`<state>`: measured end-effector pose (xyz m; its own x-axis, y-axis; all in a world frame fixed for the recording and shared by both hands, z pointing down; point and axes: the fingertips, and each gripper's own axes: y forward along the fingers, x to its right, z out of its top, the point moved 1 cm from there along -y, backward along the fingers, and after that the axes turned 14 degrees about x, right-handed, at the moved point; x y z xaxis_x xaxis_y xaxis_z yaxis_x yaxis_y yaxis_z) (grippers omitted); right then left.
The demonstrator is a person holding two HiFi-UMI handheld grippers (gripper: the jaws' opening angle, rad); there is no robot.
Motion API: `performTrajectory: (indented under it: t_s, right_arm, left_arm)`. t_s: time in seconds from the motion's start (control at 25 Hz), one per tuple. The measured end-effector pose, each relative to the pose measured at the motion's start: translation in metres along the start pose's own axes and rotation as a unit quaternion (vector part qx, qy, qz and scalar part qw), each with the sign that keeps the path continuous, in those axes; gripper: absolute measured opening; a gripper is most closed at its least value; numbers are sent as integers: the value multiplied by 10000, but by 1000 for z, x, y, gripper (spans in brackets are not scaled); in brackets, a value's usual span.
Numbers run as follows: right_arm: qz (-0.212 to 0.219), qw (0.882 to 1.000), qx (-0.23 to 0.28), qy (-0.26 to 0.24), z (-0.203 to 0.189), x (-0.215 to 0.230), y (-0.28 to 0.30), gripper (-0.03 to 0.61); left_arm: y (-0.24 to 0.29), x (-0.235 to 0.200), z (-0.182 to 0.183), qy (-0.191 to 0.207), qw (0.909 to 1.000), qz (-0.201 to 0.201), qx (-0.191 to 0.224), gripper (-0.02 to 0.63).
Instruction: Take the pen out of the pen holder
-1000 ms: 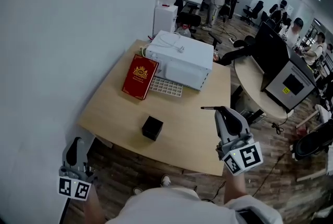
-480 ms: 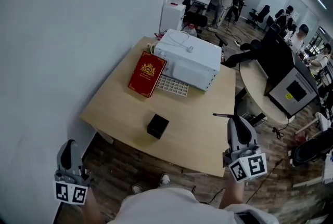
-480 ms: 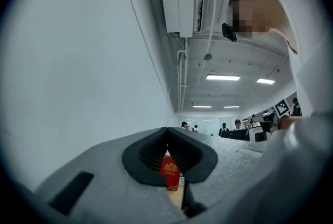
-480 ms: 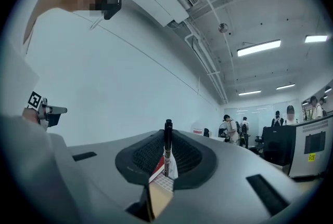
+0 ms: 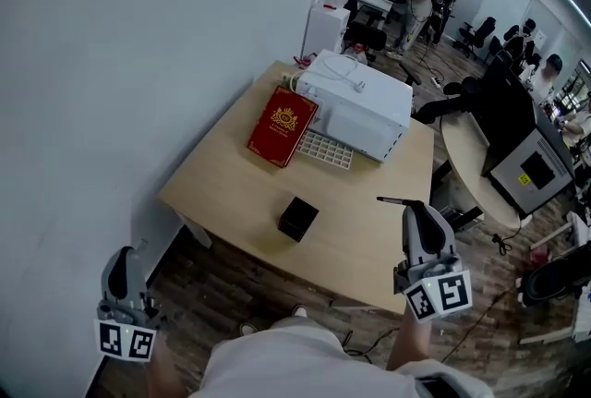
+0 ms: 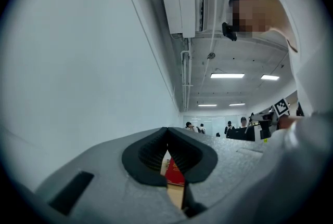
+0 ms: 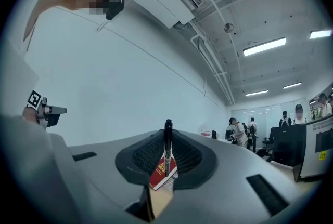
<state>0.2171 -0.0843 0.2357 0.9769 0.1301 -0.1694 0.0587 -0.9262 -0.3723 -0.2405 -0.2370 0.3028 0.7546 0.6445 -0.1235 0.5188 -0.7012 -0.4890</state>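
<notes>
Red book [image 5: 282, 126] beyond pen holder [image 5: 298, 219]

Nothing legible anywhere. Red book [image 5: 283, 126] on the counter [image 5: 222, 193]: gold crest and lettering, too small to read. Pen [image 7: 167, 153]: pale label band, print unreadable. Left marker cube [image 5: 126, 341] and right marker cube [image 5: 439, 293]: black-and-white square codes, no characters. Yellow sticker [image 5: 525, 179] on the grey case [image 5: 545, 156]: unreadable.

The right hand-held gripper [image 5: 409, 205] holds a pen [image 5: 390, 199] over the table [image 5: 231, 184], apart from the pen holder [image 5: 297, 218].
</notes>
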Motion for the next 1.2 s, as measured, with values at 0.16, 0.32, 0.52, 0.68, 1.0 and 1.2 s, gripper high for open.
performTrajectory:
  t_s: [0.16, 0.32, 0.52, 0.68, 1.0, 1.2]
  right_arm:
    - [65, 10000, 5, 62, -4, -14, 1, 48]
    - [107, 9999, -51, 90, -7, -24, 0, 48]
    - [83, 9999, -135, 47, -8, -26, -6, 48]
    - [100, 9998, -161, -91, -10, -28, -10, 48]
    - [143, 9997, -196, -53, -10, -24, -14, 48]
    - [254, 9993, -276, -19, -14, -24, -16, 48]
  left_arm:
    - [-6, -6, 1, 27, 10000, -6, -26, 15]
    - [-11, -9, 0, 2, 10000, -20, -76, 15]
    - [-13, -6, -5, -80, 9999, -81, -91, 15]
    - [-13, -2, -12, -141, 9997, -137, -123, 15]
    - [-11, 12, -20, -185, 9995, -208, -167, 15]
    - [-9, 25, -26, -245, 9992, -229, -204, 15]
